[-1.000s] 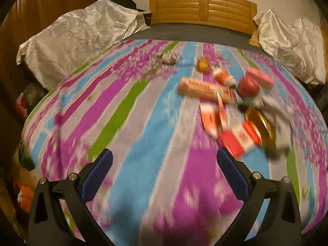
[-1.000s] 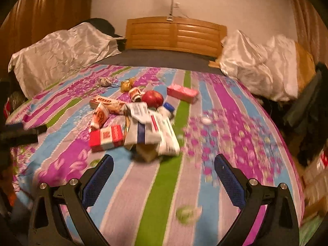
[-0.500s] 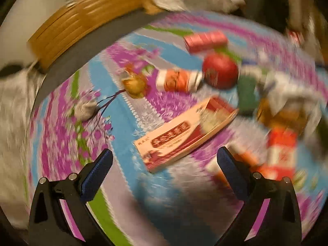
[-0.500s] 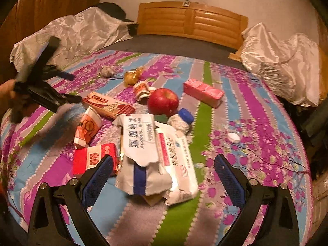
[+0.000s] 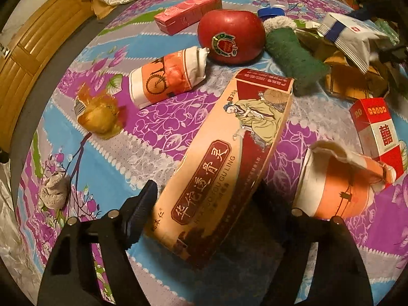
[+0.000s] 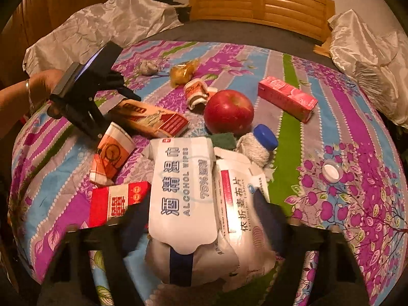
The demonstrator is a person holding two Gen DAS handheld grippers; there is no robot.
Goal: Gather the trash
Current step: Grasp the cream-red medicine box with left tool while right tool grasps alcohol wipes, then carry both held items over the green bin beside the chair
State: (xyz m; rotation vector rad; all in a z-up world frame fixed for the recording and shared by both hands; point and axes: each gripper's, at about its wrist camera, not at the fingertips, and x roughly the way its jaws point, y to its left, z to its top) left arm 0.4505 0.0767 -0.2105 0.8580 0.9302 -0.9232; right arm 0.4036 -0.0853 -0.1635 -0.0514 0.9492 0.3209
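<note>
On the bed, a striped cover in purple, blue, grey and green (image 6: 293,132) carries all the trash. At the far left lies a small grey crumpled wad (image 5: 54,192), and near it a yellow crinkled wrapper (image 5: 98,113). The left hand-held gripper (image 5: 204,204) has its fingers apart, one on each side of the near end of a long peach and dark red carton with Chinese letters (image 5: 224,158); the left pad is just beside the carton edge, but I cannot tell if it touches. From the other camera this left hand-held gripper (image 6: 114,107) is seen low over the same carton (image 6: 153,119). To the right of the carton lie a crushed orange and white paper cup (image 5: 339,186) and a red and white small box (image 5: 377,132). Farther away are a second orange paper cup lying on its side (image 5: 168,76), a red apple with a sticker (image 5: 230,37), a pink long box (image 5: 188,12) and a dark green scrubbing pad (image 5: 290,56).

The right hand-held gripper (image 6: 201,227) is also apart, and its fingers stand around a white pack of alcohol wipes (image 6: 183,186) and a white pouch with a red stripe (image 6: 242,204). Its tips are blurred, so contact I cannot tell. At the right lies a small white cap (image 6: 331,170), apart from the pile.
</note>
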